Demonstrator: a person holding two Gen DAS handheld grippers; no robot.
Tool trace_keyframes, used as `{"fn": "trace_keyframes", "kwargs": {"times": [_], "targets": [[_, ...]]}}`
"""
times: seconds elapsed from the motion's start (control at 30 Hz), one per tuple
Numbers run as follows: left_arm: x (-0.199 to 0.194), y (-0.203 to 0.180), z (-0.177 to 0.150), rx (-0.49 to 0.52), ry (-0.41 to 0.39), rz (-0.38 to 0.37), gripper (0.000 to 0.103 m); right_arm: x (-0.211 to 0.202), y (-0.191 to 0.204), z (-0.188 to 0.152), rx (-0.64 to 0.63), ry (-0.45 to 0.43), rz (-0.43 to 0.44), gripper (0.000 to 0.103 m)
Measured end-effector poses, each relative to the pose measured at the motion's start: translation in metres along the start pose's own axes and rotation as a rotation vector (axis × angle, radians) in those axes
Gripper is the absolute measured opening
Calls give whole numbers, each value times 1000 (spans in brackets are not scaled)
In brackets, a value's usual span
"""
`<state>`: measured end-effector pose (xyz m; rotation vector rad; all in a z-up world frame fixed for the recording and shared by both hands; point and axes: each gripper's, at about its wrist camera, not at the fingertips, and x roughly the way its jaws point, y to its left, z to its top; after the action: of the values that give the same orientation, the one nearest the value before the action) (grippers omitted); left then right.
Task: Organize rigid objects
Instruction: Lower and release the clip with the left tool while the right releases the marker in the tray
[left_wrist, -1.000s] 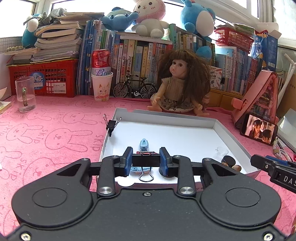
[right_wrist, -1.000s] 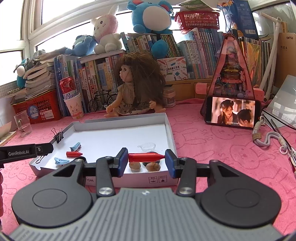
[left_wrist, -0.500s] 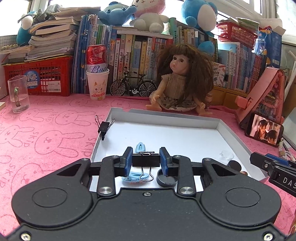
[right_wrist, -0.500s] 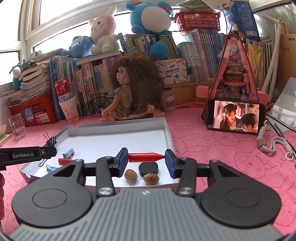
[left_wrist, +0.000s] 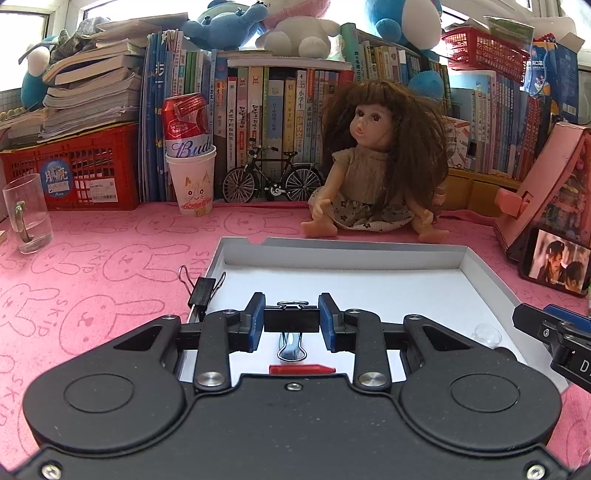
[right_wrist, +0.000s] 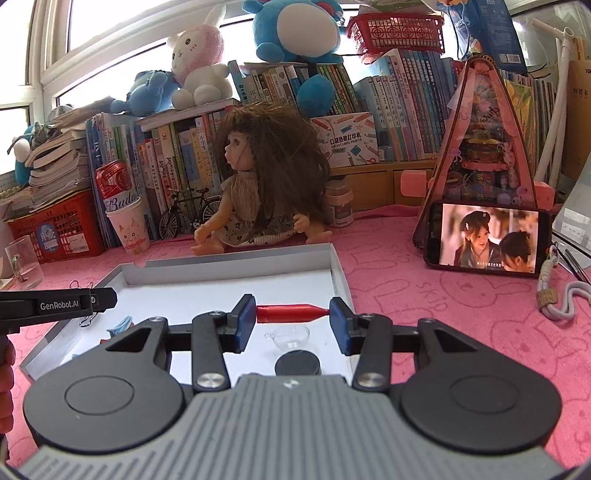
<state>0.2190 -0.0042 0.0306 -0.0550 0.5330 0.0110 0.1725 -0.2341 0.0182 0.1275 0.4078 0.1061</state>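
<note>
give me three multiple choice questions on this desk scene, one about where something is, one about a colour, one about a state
1. Where does the doll sit?
A. inside the tray
B. behind the tray
C. on the books

2. What colour is the crayon in the right gripper?
A. red
B. green
C. yellow

3. What is the left gripper doing?
A. hanging open
B. clamping a binder clip
C. clamping a cup

Answers: B, she sits past its far wall; A, red shows between the pads; B, both pads press the clip.
</note>
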Motion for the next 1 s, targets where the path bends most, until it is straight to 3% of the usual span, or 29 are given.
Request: {"fn": "trace_keyframes", "kwargs": {"times": [1.0], "targets": [[48,-10,-1,47,108,33,29,50,5,3,-26,95,-34,49]]}}
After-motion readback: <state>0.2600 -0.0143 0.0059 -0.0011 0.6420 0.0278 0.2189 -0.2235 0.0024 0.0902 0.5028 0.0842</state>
